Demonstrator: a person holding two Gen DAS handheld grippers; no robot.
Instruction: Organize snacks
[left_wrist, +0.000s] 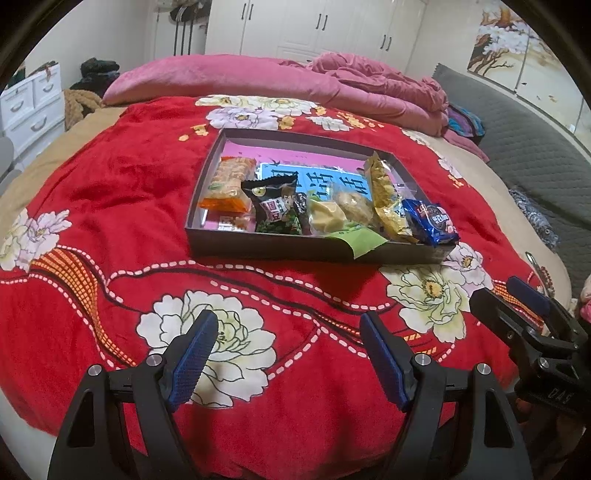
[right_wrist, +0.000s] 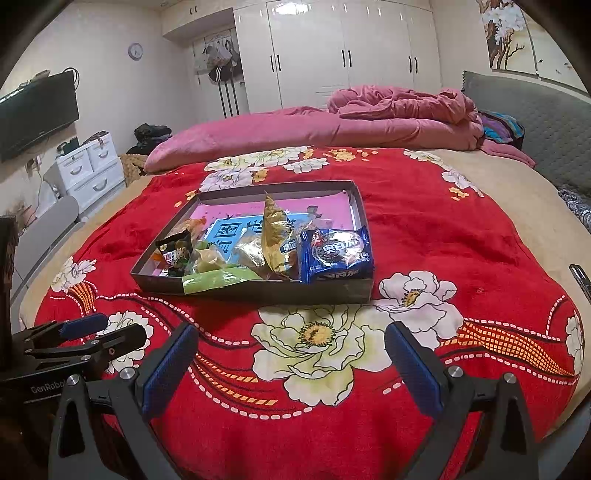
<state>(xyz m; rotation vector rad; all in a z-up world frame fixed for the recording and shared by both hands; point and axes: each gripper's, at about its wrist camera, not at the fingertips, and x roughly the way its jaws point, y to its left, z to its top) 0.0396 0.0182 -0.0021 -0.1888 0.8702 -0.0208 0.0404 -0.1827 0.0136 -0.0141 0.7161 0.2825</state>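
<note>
- Snack box (left_wrist: 266, 249) lies ahead of both grippers, long axis crosswise.
- Blue cookie pack (right_wrist: 338, 254) overhangs box's right end, nearer right gripper (right_wrist: 291, 363).
- Left gripper (left_wrist: 290, 356), right gripper: jaws wide apart, nothing held.

The left hand-held gripper (left_wrist: 286, 354) sits low in its own view, blue-padded fingers (left_wrist: 192, 360) spread wide with nothing between them. The right hand-held gripper (right_wrist: 291, 365) is likewise wide apart and empty, its neighbour showing at lower left.
</note>
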